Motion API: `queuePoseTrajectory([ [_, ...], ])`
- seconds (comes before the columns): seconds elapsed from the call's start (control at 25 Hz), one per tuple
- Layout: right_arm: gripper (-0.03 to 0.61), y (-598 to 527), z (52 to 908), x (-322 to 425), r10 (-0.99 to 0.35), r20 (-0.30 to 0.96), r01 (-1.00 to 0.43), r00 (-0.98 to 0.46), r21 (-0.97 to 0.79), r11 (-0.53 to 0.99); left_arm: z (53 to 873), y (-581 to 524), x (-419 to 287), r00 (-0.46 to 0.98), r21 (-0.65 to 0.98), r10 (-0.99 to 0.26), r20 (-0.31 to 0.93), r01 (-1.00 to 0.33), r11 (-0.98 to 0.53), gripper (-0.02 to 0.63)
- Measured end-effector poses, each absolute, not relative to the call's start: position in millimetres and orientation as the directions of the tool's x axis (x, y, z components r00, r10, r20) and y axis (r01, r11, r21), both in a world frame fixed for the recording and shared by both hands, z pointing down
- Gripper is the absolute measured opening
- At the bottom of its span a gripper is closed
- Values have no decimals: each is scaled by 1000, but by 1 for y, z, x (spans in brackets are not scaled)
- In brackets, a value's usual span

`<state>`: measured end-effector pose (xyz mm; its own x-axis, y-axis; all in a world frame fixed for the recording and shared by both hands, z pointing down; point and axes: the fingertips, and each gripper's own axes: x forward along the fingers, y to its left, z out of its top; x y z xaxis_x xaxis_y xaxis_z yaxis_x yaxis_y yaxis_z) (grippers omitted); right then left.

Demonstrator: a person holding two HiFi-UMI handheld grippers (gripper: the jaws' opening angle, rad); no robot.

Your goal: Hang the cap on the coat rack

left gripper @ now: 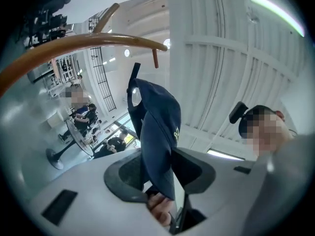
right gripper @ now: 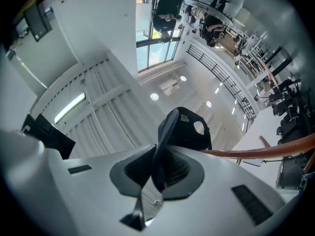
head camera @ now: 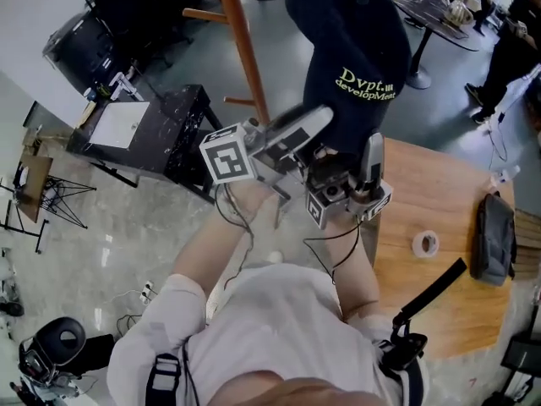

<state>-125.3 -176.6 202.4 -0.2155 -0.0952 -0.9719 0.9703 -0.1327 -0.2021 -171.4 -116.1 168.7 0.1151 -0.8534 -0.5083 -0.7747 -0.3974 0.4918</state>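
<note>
**Item:** dark navy fabric cap with yellow-green lettering (head camera: 355,57).
**Location:** held aloft above the edge of the round wooden counter (head camera: 439,311), just beside the brown wooden coat rack (head camera: 245,49) and resting on no peg.
**Left tool** (left gripper: 160,181): clamped on the cap's edge.
**Right tool** (right gripper: 157,168): clamped on the brim.
**Status:** the cap is off the counter and up at the rack. Judged outstanding: seating it over a curved peg (left gripper: 98,41) and letting go with both tools.

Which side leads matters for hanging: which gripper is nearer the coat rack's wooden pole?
Left. The left gripper grips the cap right beside the pole; the right gripper holds the cap's far side, toward the table.
</note>
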Motion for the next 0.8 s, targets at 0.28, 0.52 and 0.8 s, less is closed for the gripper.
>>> queuePoseTrajectory([
  [0.28,46,-176,145,-167,-120,-983,984,-138,-123,-127,106,-114,-209,122,406,-858,-498,-842,-355,150],
  [0.52,48,-168,107,-191,-120,-986,992,-115,-109,-59,68,-107,-233,139,374,-853,-504,-855,-360,156],
  [0.8,48,-153,103,-203,-65,-981,979,-184,-189,78,64,-91,-248,142,374,-806,-574,-831,-412,166],
])
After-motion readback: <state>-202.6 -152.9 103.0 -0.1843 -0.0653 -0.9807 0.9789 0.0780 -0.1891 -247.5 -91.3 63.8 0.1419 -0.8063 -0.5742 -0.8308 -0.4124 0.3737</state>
